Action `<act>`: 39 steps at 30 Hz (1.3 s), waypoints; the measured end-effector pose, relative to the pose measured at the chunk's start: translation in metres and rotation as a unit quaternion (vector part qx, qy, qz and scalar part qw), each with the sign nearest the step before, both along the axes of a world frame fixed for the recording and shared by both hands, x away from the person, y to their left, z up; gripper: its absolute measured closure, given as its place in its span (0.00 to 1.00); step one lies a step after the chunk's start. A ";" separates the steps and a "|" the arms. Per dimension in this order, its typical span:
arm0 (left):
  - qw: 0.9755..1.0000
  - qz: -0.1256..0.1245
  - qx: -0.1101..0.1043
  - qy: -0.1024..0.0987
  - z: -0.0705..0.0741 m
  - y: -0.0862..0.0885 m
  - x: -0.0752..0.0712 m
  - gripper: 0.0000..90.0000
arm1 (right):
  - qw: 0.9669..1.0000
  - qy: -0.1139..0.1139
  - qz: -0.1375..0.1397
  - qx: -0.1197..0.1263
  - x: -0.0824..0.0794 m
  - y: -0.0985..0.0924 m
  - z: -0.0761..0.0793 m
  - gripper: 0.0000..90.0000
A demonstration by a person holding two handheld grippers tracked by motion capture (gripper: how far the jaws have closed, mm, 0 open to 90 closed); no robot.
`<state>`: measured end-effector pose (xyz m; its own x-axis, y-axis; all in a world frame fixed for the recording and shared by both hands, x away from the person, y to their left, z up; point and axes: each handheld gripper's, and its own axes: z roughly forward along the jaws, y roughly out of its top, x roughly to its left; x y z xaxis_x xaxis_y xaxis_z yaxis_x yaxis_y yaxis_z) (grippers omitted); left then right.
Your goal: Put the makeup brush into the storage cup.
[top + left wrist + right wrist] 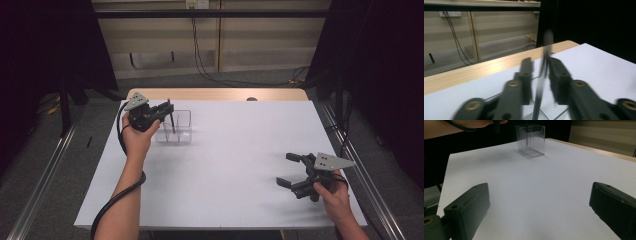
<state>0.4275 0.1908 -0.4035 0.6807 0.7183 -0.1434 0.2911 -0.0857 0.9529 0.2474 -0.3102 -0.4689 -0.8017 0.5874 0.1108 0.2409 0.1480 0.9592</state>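
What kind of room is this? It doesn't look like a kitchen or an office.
Probably a lab recording bay: black curtains hem in a white-topped table, metal rails run along the floor, cables hang from a wall socket, and a person's hands work with trailing-cable tools.

The tongs (541, 75) rise blurred from the bottom edge, jaws slightly apart. A thin dark pen (543, 72) stands upright between them, seemingly clear of both pads. Beneath lies the white desk (599, 62) and clear box (544, 113) edges.
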 end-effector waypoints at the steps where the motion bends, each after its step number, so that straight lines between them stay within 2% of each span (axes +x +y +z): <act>1: 1.000 -0.001 -0.001 0.001 0.000 0.000 0.000 0.70 | 1.000 0.000 0.000 0.000 0.000 0.000 0.000 0.03; 5: 1.000 0.005 -0.007 0.000 0.001 0.002 -0.002 0.59 | 1.000 -0.001 -0.001 0.001 0.000 0.000 0.000 0.03; 14: 1.000 0.002 -0.018 -0.008 0.004 0.004 -0.007 0.43 | 1.000 -0.002 0.000 -0.001 0.000 0.001 0.001 0.03; 28: 0.999 -0.011 -0.034 -0.013 0.002 0.004 -0.014 0.26 | 1.000 -0.003 0.001 -0.002 0.000 0.002 0.001 0.03; 29: 0.999 -0.012 -0.029 -0.015 0.002 0.004 -0.014 0.25 | 1.000 -0.003 0.001 -0.002 0.000 0.002 0.001 0.03; 35: 0.999 -0.016 -0.042 -0.016 0.002 0.004 -0.018 0.19 | 1.000 -0.003 0.002 -0.003 0.000 0.002 0.001 0.03; 39: 0.999 -0.025 -0.037 -0.020 0.001 0.005 -0.021 0.15 | 1.000 -0.003 0.001 -0.003 0.000 0.002 0.001 0.03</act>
